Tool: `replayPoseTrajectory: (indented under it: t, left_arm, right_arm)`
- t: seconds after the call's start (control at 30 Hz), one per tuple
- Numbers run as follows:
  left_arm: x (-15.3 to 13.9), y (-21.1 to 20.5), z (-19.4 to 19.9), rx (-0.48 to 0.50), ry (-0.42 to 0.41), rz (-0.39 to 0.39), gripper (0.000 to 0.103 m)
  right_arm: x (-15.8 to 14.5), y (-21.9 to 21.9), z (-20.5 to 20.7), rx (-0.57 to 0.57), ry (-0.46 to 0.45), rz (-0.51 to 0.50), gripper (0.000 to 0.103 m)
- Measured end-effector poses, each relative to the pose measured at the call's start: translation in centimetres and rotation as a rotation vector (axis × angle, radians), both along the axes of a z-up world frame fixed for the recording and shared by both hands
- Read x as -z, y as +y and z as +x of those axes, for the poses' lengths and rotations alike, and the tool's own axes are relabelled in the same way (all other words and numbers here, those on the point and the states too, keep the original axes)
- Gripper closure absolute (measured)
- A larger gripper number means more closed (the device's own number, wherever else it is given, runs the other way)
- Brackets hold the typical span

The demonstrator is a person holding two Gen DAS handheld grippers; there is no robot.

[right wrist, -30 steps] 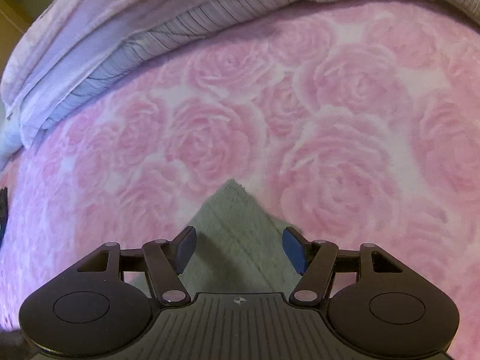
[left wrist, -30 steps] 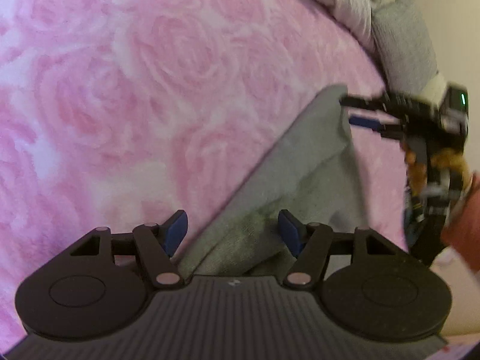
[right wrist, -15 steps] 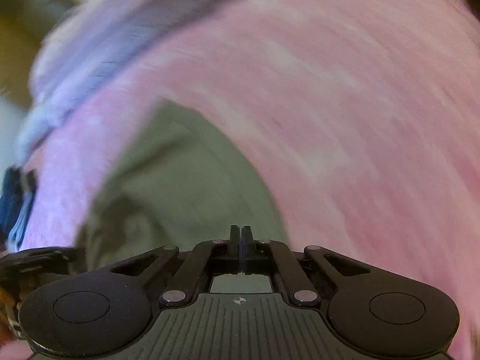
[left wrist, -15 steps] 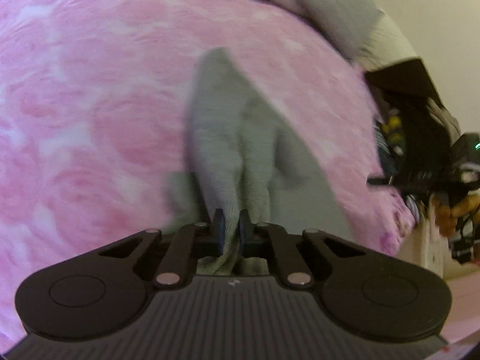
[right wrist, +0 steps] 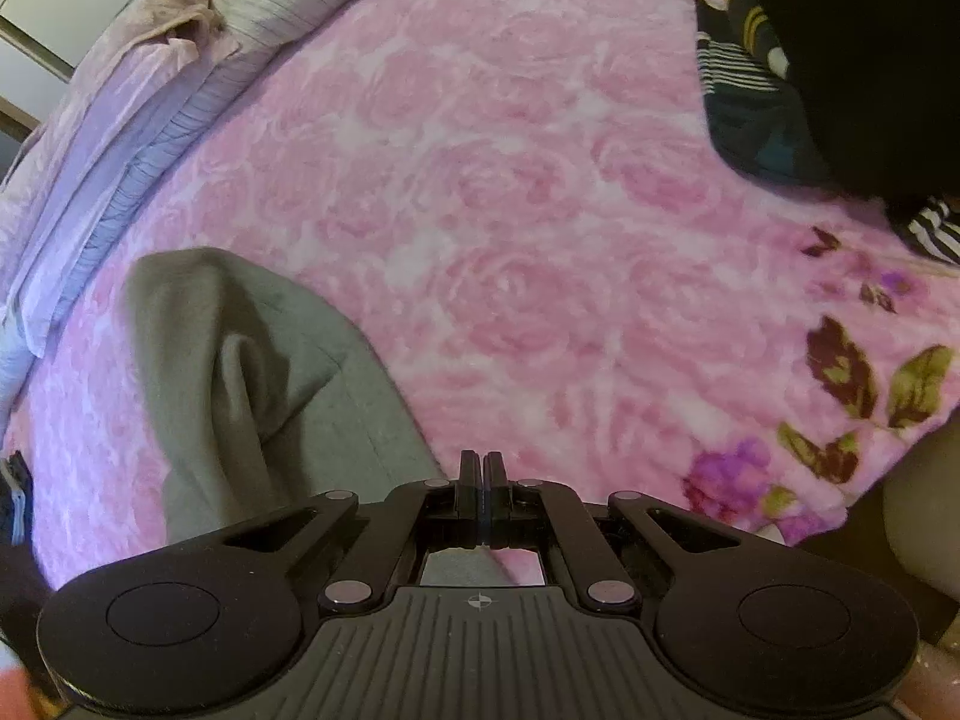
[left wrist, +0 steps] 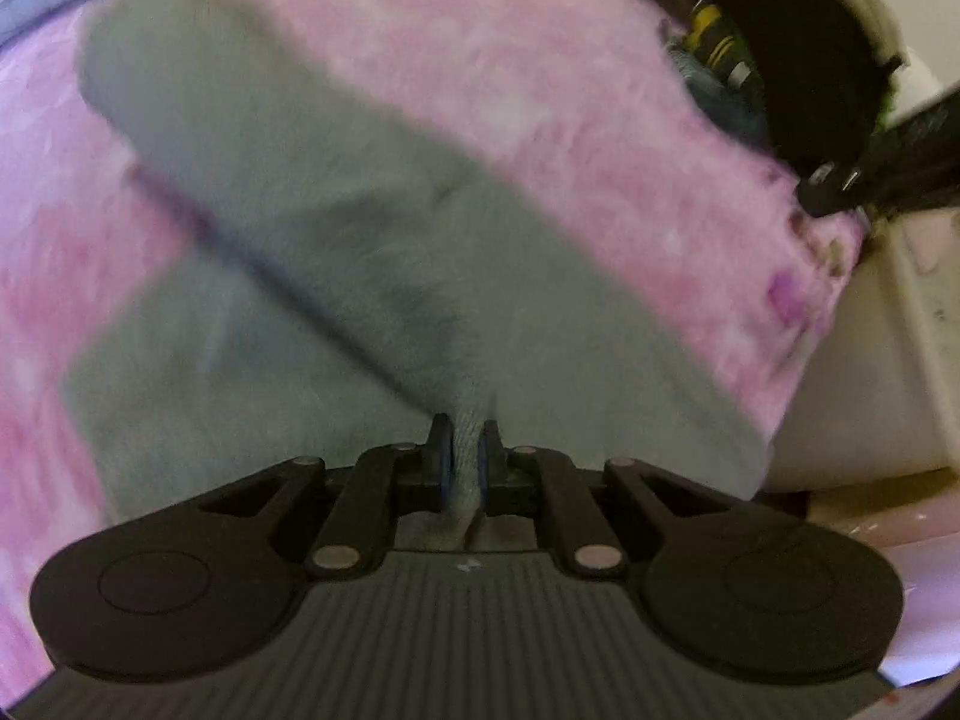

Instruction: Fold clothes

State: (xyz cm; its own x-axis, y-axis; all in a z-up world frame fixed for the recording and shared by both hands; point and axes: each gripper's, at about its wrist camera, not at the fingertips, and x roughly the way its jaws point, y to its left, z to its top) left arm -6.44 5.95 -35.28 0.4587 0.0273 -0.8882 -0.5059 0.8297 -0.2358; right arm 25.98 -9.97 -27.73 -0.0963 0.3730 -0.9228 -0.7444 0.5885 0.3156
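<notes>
A grey garment [left wrist: 360, 240] lies rumpled on a pink rose-patterned blanket [left wrist: 540, 60]. In the left wrist view a bunched fold of it runs up between the blue pads of my left gripper [left wrist: 462, 450], which pinch it. Those jaws are just starting to open, with the cloth still between them. In the right wrist view the grey garment [right wrist: 240, 372] stretches from the left middle down to my right gripper [right wrist: 482, 480]. Its jaws stand pressed together on the garment's thin edge. The pink blanket [right wrist: 510, 210] fills the rest of that view.
A dark pile of clothes [right wrist: 840, 60] with striped pieces sits at the blanket's far right, also seen as the dark clothes pile [left wrist: 810, 60]. Folded lilac bedding [right wrist: 120, 120] lines the far left. The bed's edge [left wrist: 840, 300] drops off at the right.
Both grippers stood open around the grey garment's corners, then shut on it. They have since swept across the bed, dragging and lifting the cloth over itself.
</notes>
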Motion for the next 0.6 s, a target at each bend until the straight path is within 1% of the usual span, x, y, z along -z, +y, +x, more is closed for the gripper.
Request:
replayPoseTrajectory:
  t: [0.03, 0.07, 0.1, 0.13, 0.17, 0.2, 0.23, 0.27, 0.33, 0.37, 0.47, 0.5, 0.53, 0.57, 0.6]
  left_arm:
    - [-0.4, 0.2, -0.7, -0.022, -0.021, -0.013, 0.094]
    - [-1.1, 0.9, -1.5, -0.054, -0.036, -0.06, 0.092]
    - [-2.2, 2.0, -2.9, -0.105, -0.065, -0.114, 0.089]
    - [-3.5, 3.3, -4.3, -0.159, -0.111, -0.136, 0.087]
    - [-4.7, 4.4, -5.8, -0.221, -0.152, -0.131, 0.08]
    - [-5.6, 5.6, -7.5, -0.301, -0.166, -0.11, 0.069]
    - [-6.0, 7.0, -9.1, -0.397, -0.16, -0.094, 0.066]
    - [-5.8, 8.5, -10.5, -0.5, -0.148, -0.102, 0.065]
    - [-4.0, 11.1, -12.1, -0.662, -0.108, -0.167, 0.065]
    - [-3.1, 12.1, -12.2, -0.699, -0.1, -0.203, 0.065]
    - [0.2, 13.7, -10.9, -0.706, -0.071, -0.293, 0.065]
    - [1.2, 13.9, -10.6, -0.707, -0.067, -0.334, 0.063]
    - [2.0, 14.2, -10.2, -0.726, -0.035, -0.359, 0.062]
    - [2.9, 14.4, -10.1, -0.765, -0.018, -0.393, 0.064]
    - [3.4, 14.5, -10.3, -0.807, -0.021, -0.423, 0.074]
  right_arm:
    - [-0.1, -0.3, 0.1, -0.005, -0.002, -0.002, 0.103]
    - [-0.2, -0.4, 0.2, -0.013, -0.004, 0.002, 0.103]
    - [-0.2, -0.6, 0.2, -0.018, -0.006, 0.0, 0.103]
    - [-0.2, -0.7, 0.3, -0.016, -0.007, -0.009, 0.103]
    - [-0.1, -0.8, 0.3, -0.01, -0.006, -0.015, 0.103]
    - [0.0, -1.0, 0.3, -0.002, 0.0, -0.017, 0.103]
    - [0.1, -1.0, 0.3, 0.003, 0.006, -0.016, 0.103]
    - [0.2, -0.9, 0.3, 0.004, 0.012, -0.017, 0.103]
    - [0.5, -0.4, -0.1, -0.012, 0.02, -0.021, 0.103]
    - [0.5, -0.2, -0.2, -0.022, 0.022, -0.022, 0.103]
    - [0.6, 0.7, -0.9, -0.065, 0.018, -0.024, 0.103]
    - [0.5, 0.8, -1.1, -0.073, 0.011, -0.024, 0.103]
    - [0.6, 0.9, -1.2, -0.078, 0.004, -0.025, 0.103]
    - [0.5, 1.1, -1.2, -0.077, -0.001, -0.029, 0.103]
    - [0.5, 1.3, -1.1, -0.071, -0.003, -0.032, 0.103]
